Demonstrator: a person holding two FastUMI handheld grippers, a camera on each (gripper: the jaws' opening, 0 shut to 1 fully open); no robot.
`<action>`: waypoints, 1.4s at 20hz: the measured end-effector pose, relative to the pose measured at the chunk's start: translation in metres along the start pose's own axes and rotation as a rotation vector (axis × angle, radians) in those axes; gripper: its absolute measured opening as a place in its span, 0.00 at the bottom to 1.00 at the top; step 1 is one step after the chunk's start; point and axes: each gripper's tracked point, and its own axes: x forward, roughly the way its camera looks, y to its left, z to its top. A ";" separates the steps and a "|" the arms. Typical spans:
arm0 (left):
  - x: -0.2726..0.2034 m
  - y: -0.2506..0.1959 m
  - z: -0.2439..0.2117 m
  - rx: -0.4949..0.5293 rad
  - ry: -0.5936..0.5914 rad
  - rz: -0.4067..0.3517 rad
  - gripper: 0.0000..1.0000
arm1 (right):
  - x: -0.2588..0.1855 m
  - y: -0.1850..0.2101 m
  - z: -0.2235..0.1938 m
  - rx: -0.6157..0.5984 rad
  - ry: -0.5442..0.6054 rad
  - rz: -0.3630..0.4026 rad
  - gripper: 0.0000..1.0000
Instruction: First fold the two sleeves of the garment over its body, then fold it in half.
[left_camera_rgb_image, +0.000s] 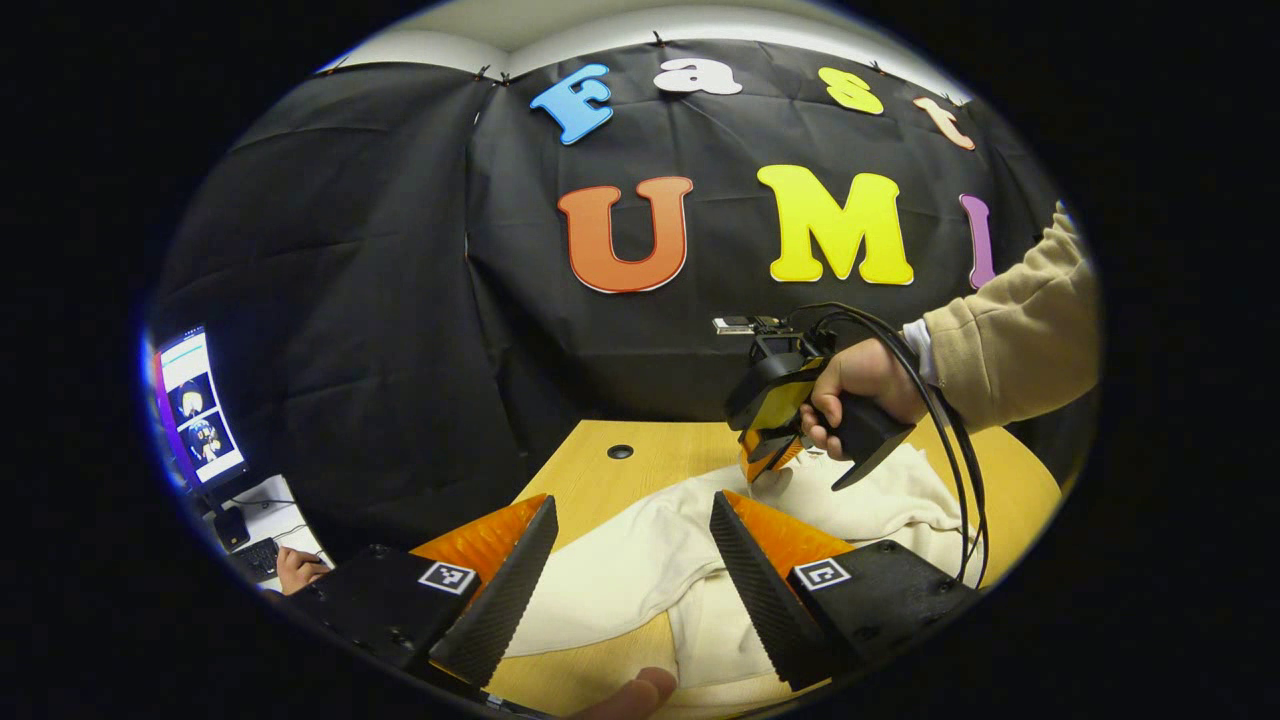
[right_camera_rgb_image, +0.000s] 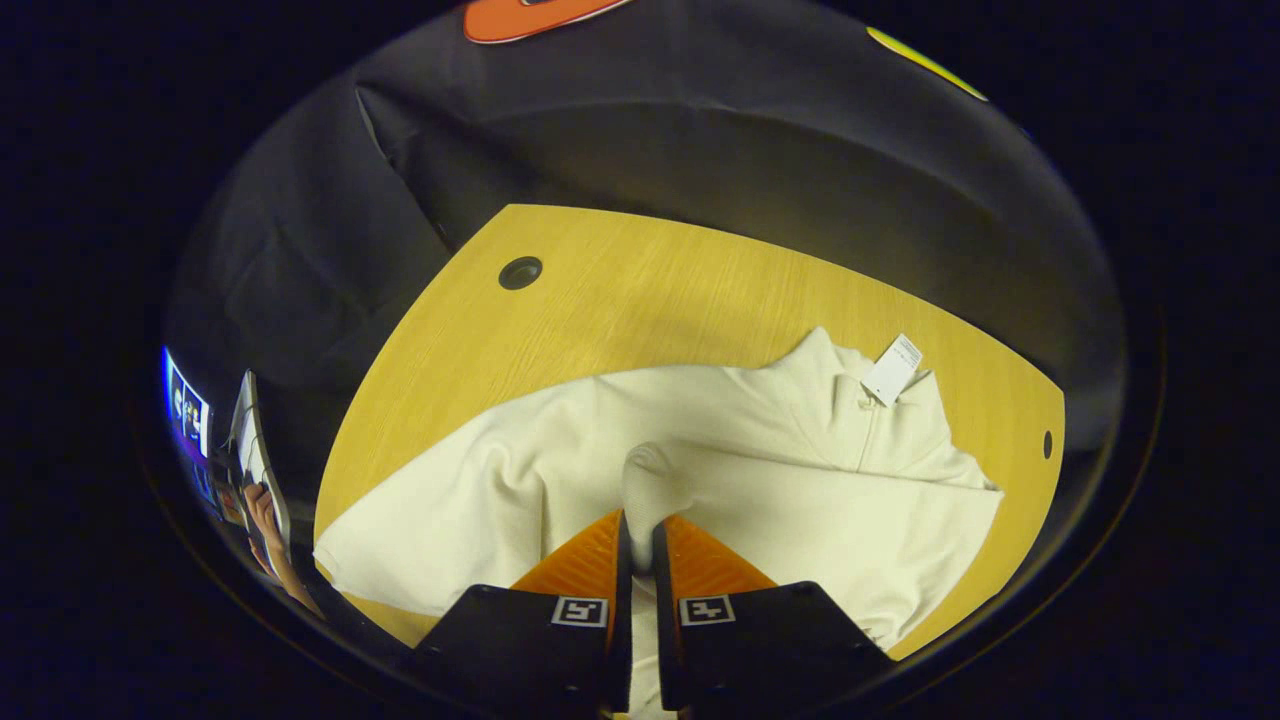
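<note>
A cream garment (right_camera_rgb_image: 760, 480) lies spread on the wooden table (right_camera_rgb_image: 650, 290), its collar and a white tag (right_camera_rgb_image: 893, 368) toward the far right. In the right gripper view, my right gripper (right_camera_rgb_image: 640, 520) is shut on a sleeve cuff (right_camera_rgb_image: 648, 470), which stands up between the fingers above the garment's body. In the left gripper view, that right gripper (left_camera_rgb_image: 765, 468) is held by a hand in a beige sleeve (left_camera_rgb_image: 1010, 340), with its tips down at the cloth. My left gripper (left_camera_rgb_image: 633, 500) stands open over the garment (left_camera_rgb_image: 620, 570), with nothing between its fingers.
The table has a cable hole (right_camera_rgb_image: 520, 271) at the far left and a smaller hole (right_camera_rgb_image: 1047, 443) near its right edge. A monitor (left_camera_rgb_image: 195, 405) and a keyboard with a person's hand (left_camera_rgb_image: 295, 570) sit off to the left, beyond the table.
</note>
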 end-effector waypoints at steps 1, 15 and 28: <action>-0.001 0.002 -0.003 -0.003 0.003 0.001 0.99 | 0.002 -0.004 0.000 0.008 -0.001 -0.028 0.16; -0.012 0.035 -0.055 -0.049 0.141 0.171 0.99 | -0.133 -0.064 0.002 0.040 -0.322 -0.079 0.95; -0.005 0.164 -0.162 -0.284 0.404 0.536 0.99 | -0.196 -0.176 -0.186 0.175 -0.413 -0.166 0.93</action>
